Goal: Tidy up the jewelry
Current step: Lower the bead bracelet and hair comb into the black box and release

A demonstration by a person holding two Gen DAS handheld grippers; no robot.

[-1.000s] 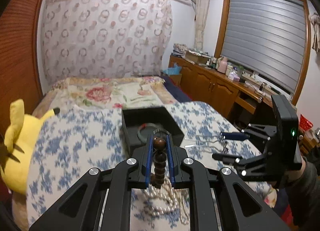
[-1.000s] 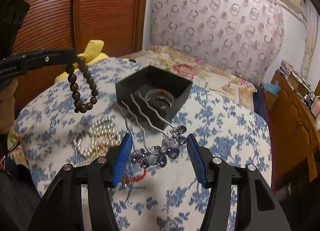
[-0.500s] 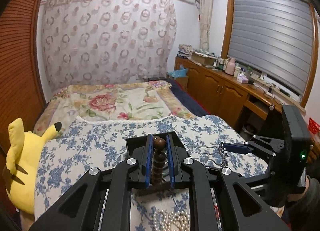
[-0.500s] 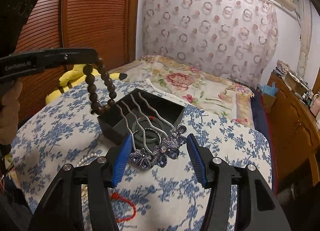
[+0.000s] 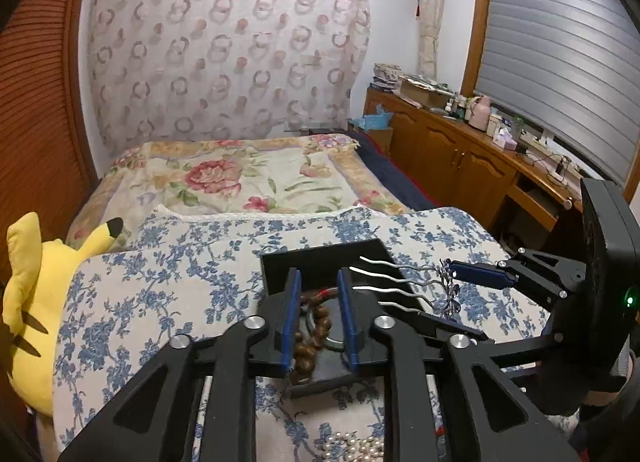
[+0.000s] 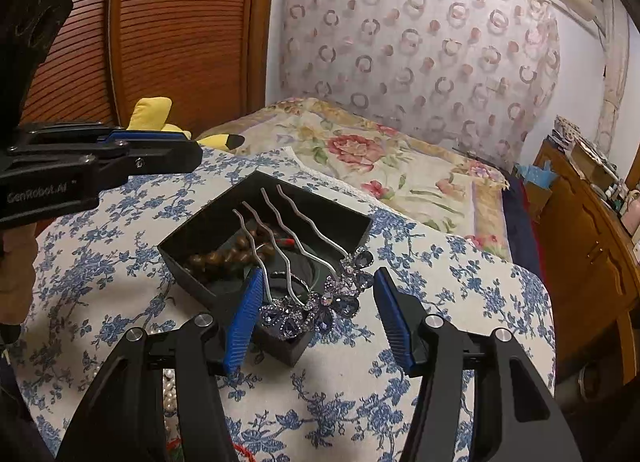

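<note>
A black open box (image 6: 344, 217) (image 5: 320, 262) stands on the blue-flowered bedspread. A brown bead bracelet (image 6: 224, 258) (image 5: 312, 338) lies inside it. My left gripper (image 5: 318, 318) hovers over the box with its jaws apart, the bracelet below and between them; it also shows in the right wrist view (image 6: 152, 141). My right gripper (image 6: 316, 310) holds a purple jewelled hair comb (image 6: 316, 310) by its jewelled end, with the wavy metal prongs (image 5: 384, 278) reaching over the box.
A pearl necklace (image 5: 356, 448) and a red cord (image 6: 240, 450) lie on the bedspread near me. A yellow plush toy (image 5: 32, 302) sits at the left edge. Wooden cabinets (image 5: 460, 165) line the right wall.
My left gripper moved over the box, opened and dropped the bead bracelet inside. My right gripper brought the hair comb forward over the box.
</note>
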